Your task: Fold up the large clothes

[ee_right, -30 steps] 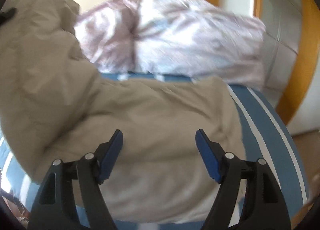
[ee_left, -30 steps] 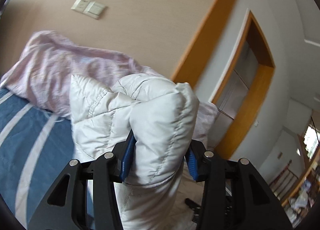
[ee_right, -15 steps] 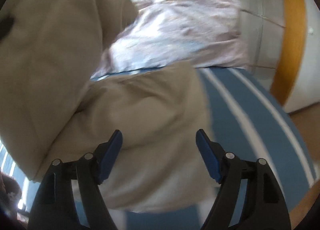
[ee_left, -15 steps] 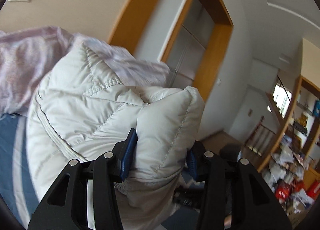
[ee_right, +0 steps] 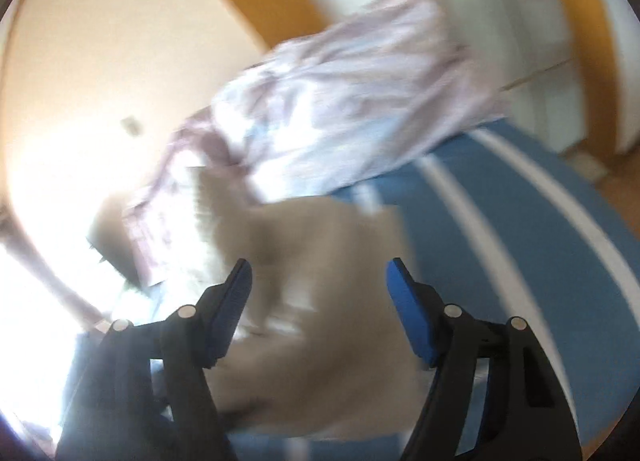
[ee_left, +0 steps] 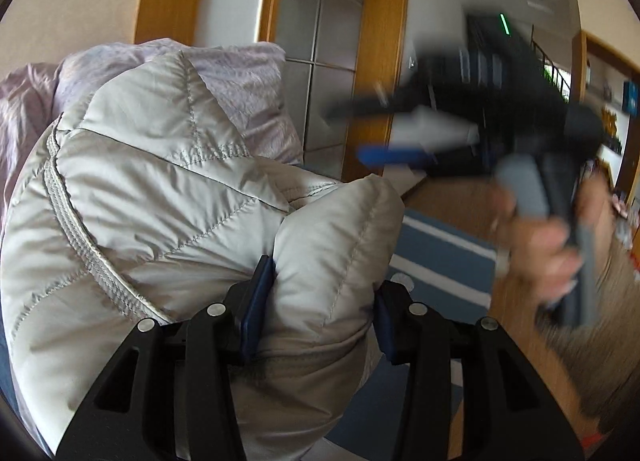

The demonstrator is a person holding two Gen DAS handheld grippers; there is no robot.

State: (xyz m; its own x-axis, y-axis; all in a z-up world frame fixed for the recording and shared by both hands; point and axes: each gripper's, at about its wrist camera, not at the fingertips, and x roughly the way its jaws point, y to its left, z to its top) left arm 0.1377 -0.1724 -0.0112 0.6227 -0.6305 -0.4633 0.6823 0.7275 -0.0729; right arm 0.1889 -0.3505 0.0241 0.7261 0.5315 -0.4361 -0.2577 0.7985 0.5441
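Quilted jacket (ee_left: 168, 221) (no legible label) clamped in left gripper (ee_left: 320, 301) jaws, right gripper (ee_right: 318, 289) jaws apart, blurred

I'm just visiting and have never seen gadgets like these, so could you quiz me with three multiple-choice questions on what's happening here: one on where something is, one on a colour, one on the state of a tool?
1. Where does the crumpled pale bedding lie?
A. at the far end of the bed
B. on the floor
C. hung on the door

2. What colour is the bed sheet?
A. red with dots
B. blue with white stripes
C. plain black

3. What is the left hand-held gripper doing?
A. hanging open
B. holding a book
C. clamped on the quilted jacket

Answers:
1 A: the bedding sits at the far end of the bed, by the wall.
2 B: the sheet shows blue with white bands.
3 C: the left hand-held gripper pinches a puffy fold of the jacket.
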